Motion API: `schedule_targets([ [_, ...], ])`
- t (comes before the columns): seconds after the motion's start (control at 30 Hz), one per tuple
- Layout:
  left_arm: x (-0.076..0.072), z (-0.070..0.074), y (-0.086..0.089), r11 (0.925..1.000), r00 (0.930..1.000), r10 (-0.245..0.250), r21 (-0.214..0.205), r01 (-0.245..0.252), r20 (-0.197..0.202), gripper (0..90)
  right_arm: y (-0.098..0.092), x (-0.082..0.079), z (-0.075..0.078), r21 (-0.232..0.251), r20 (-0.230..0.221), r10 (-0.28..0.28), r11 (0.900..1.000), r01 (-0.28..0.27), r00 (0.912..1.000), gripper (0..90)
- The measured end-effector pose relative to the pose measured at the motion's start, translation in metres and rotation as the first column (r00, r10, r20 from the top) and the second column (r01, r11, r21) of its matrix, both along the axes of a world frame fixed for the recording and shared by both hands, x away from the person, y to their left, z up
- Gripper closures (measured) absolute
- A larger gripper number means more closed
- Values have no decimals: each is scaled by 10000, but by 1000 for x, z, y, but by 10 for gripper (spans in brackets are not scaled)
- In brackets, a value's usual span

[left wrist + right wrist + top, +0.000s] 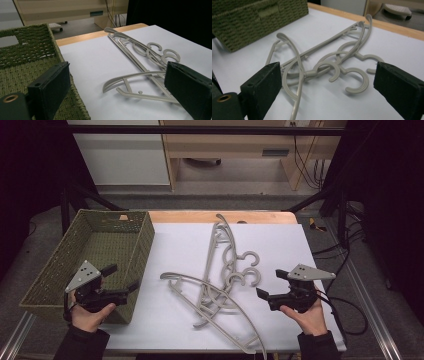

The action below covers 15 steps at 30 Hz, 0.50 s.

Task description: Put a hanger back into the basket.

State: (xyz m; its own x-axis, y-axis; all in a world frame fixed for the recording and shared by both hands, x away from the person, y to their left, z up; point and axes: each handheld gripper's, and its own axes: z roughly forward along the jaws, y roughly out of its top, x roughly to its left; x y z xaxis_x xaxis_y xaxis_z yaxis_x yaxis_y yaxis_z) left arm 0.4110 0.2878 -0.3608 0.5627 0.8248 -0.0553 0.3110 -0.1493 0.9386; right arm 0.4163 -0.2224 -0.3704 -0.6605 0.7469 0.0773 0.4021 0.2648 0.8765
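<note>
High view: grey hangers (220, 280), a tangled pile at mid-table on the white sheet (280, 240). Woven basket (142, 245) at left, nothing inside; none stowed yet by this showing. Left gripper (122, 280) near the basket's near right corner, jaws apart, empty. Right gripper (270, 283) right of the pile, jaws apart, empty.

Left gripper view: hangers (140, 75) ahead, untouched; basket (30, 50) at left.

Right gripper view: hooks (352, 75) lie ahead between the spread jaws, unpinched. Judged: sorting at its start, all hangers left.

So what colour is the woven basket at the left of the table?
Olive green; the basket shows best in the high view.
</note>
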Motion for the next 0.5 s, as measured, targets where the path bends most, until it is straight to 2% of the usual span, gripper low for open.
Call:
schedule_targets([
  [0.2, 0, 0, 0, 10000, 10000, -8, 47, 8, -21, 60, 13, 1, -6, -497, -327, 335, 9981, -351, 9989, 102],
  [0.27, 0, 0, -1, 10000, 10000, -22, 86, 22, -18, 60, 22, 2, -10, -969, -536, 515, 9937, -566, 9972, 119],
  [0.33, 0, 0, -1, 10000, 10000, -20, 88, 20, -16, 60, 24, 2, -11, -1017, -605, 534, 9930, -594, 9967, 126],
  [0.37, 0, 0, -1, 9999, 10000, -21, 106, 21, -20, 60, 28, 3, -14, -1145, -815, 582, 9911, -673, 9950, 150],
  [0.43, 0, 0, -1, 9999, 10000, -22, 127, 22, -28, 60, 30, 4, -16, -1209, -882, 629, 9900, -733, 9941, 161],
  [0.5, 0, -1, -1, 9999, 10000, -38, 135, 39, -41, 60, 33, 4, -19, -1339, -1135, 626, 9879, -777, 9916, 181],
])
